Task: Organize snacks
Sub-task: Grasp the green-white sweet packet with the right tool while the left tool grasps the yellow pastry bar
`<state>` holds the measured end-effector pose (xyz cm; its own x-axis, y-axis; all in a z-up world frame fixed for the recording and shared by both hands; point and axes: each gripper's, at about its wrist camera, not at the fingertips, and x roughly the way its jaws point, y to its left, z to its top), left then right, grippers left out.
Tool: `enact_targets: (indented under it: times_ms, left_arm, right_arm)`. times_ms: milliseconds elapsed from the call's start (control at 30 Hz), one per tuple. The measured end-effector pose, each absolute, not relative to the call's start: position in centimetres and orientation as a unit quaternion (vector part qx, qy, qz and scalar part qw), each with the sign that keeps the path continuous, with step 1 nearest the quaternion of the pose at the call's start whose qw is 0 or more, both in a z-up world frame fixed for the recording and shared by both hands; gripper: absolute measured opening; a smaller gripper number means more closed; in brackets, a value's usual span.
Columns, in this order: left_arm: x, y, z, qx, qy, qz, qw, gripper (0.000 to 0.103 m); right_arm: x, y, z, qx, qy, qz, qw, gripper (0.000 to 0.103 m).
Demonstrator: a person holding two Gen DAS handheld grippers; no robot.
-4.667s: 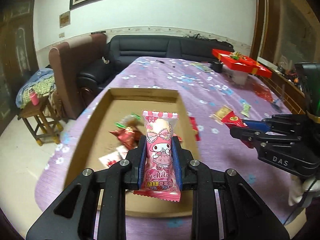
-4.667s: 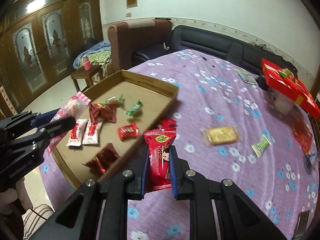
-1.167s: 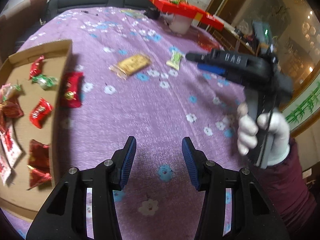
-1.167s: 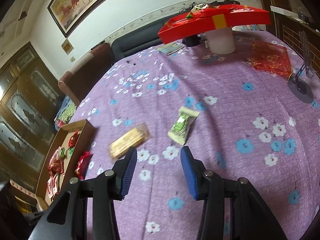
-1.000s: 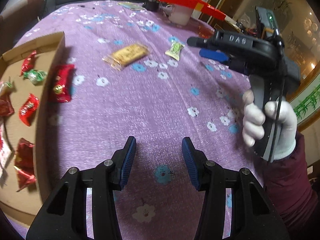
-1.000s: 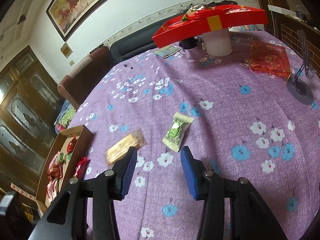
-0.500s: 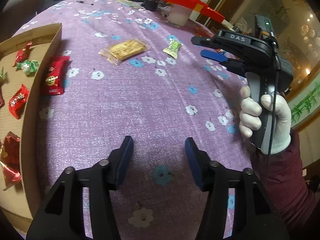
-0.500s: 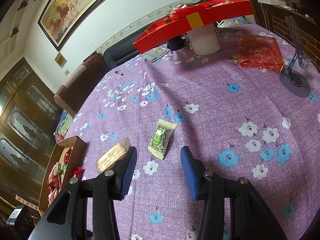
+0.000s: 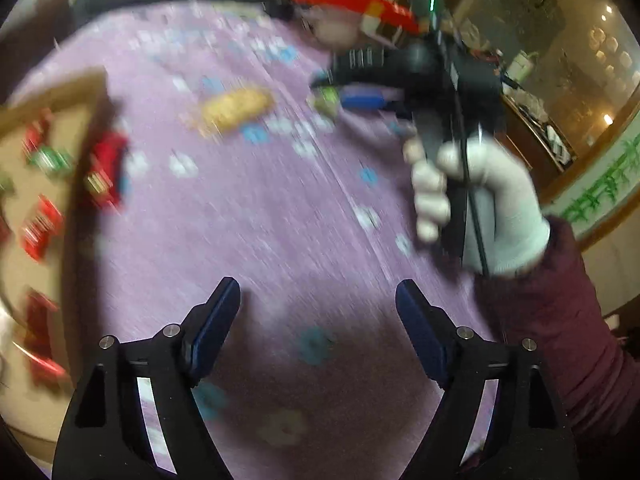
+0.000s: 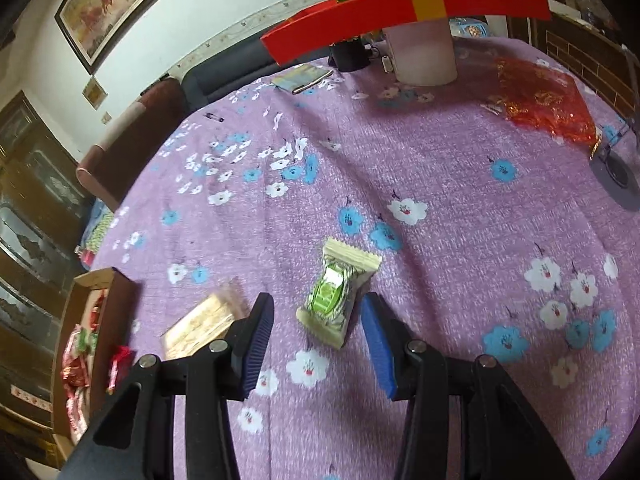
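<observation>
A green and cream snack packet [image 10: 337, 293] lies on the purple flowered tablecloth. My right gripper [image 10: 318, 320] is open, its jaws on either side of the packet's near end, not touching it. A yellow biscuit packet [image 10: 204, 322] lies to its left, also in the left wrist view [image 9: 236, 108]. The cardboard tray [image 9: 68, 92] at left holds several red snacks. A red packet [image 9: 106, 174] lies just outside its edge. My left gripper [image 9: 318, 308] is open wide and empty above bare cloth. The right gripper [image 9: 352, 96] shows there over the green packet.
A red gift box [image 10: 404, 4] rests on a white tub [image 10: 422, 52] at the far side. A red plastic bag [image 10: 540, 100] and a dark stand [image 10: 616, 176] lie at right. A booklet [image 10: 302, 78] lies far back. A sofa stands behind the table.
My right gripper has moved forward and down until the green packet sits between its jaws. My left gripper has opened wider and its view has blurred with motion.
</observation>
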<state>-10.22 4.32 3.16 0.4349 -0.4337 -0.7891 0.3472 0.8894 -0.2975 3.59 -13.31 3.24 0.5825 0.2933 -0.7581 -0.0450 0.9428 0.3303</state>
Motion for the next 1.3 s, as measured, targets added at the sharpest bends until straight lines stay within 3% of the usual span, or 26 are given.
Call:
enact_targets:
  times_ms: [133, 200, 233, 267, 667, 1067, 1133, 1200, 1300]
  left_arm:
    - [-7.9, 5.1, 5.7, -0.022, 0.454, -0.208, 0.866, 0.081]
    - [-6.1, 4.7, 6.0, 0.004, 0.448, -0.197, 0.872, 0.081]
    - [-5.2, 4.4, 6.0, 0.017, 0.447, -0.191, 0.874, 0.081]
    - [-4.2, 4.1, 5.9, 0.030, 0.449, -0.188, 0.873, 0.081]
    - [3.6, 1.9, 3.8, 0.112, 0.449, -0.189, 0.866, 0.081]
    - [6.4, 0.6, 0.4, 0.140, 0.487, -0.203, 0.838, 0.081]
    - [6.5, 0.7, 0.5, 0.126, 0.490, -0.211, 0.836, 0.070]
    - [6.6, 0.9, 0.9, 0.119, 0.486, -0.208, 0.840, 0.035]
    - [6.6, 1.3, 1.0, 0.109, 0.489, -0.202, 0.841, 0.033]
  right_arm:
    - [4.2, -12.9, 2.6, 0.124, 0.447, 0.086, 0.882, 0.049]
    - [4.4, -13.0, 2.5, 0.122, 0.443, 0.085, 0.884, 0.041]
    - [4.4, -13.1, 2.5, 0.113, 0.444, 0.079, 0.885, 0.029]
    - [4.5, -13.2, 2.4, 0.108, 0.445, 0.074, 0.886, 0.027]
    - [4.5, -15.7, 2.3, 0.165, 0.462, 0.109, 0.864, 0.026]
    - [4.3, -16.2, 2.6, 0.178, 0.463, 0.113, 0.861, 0.026]
    - [4.1, -16.1, 2.8, 0.175, 0.457, 0.113, 0.865, 0.026]
    - [4.0, -16.1, 3.1, 0.176, 0.452, 0.115, 0.867, 0.026]
    - [3.9, -16.1, 3.3, 0.177, 0.446, 0.118, 0.869, 0.026]
